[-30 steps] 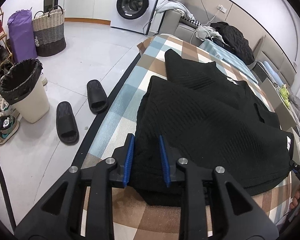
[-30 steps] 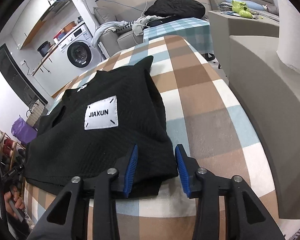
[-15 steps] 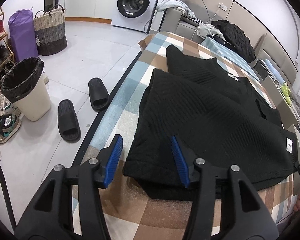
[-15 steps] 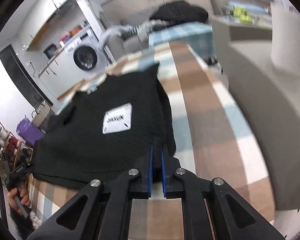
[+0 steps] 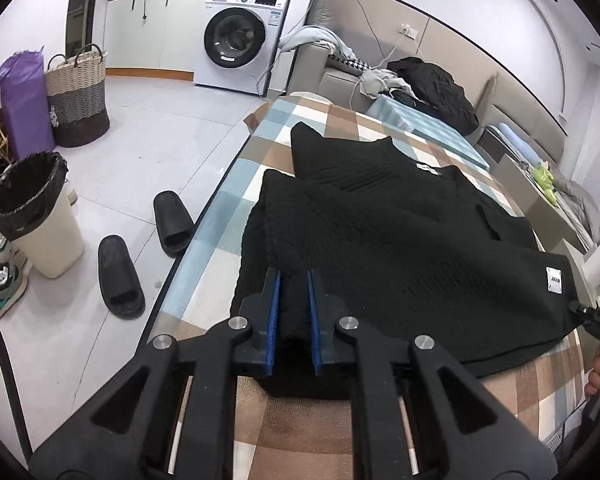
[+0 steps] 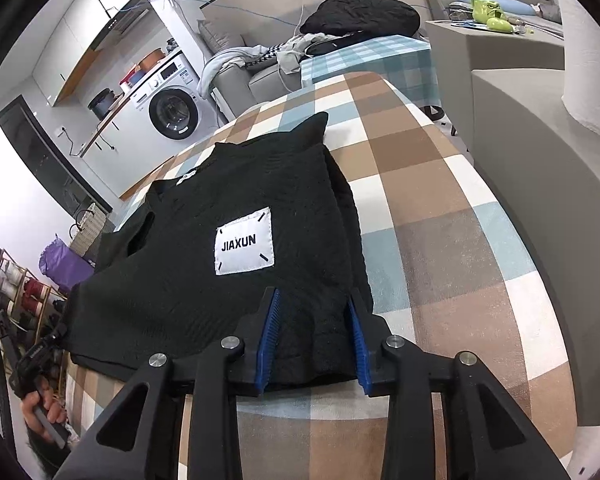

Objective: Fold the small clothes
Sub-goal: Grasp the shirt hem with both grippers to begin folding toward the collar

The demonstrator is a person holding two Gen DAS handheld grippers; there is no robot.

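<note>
On the checked tablecloth (image 5: 256,160) of the table lies a black knit garment (image 5: 400,240), folded, its long axis running from the near edge toward the far end, where a pointed corner aims at the washing machine (image 5: 236,40). A white label reading JIAXUN (image 6: 245,245) faces up near the garment's near right corner.

Left gripper (image 5: 293,318): fingers drawn close, pinching a bunched fold of the garment's near left hem. Right gripper (image 6: 314,340): fingers spread, straddling the near right hem; cloth lies between the pads, contact not discernible.

Surroundings: on the floor left of the table, two black slippers (image 5: 148,256), a bin with a black liner (image 5: 32,212), a woven basket (image 5: 78,100) and a purple bag (image 5: 24,100). Beyond the table's far end, a sofa (image 5: 340,68) carries loose clothing and a black jacket (image 5: 436,88). Right of the table stands a grey block (image 6: 540,184), just beside the table edge.
</note>
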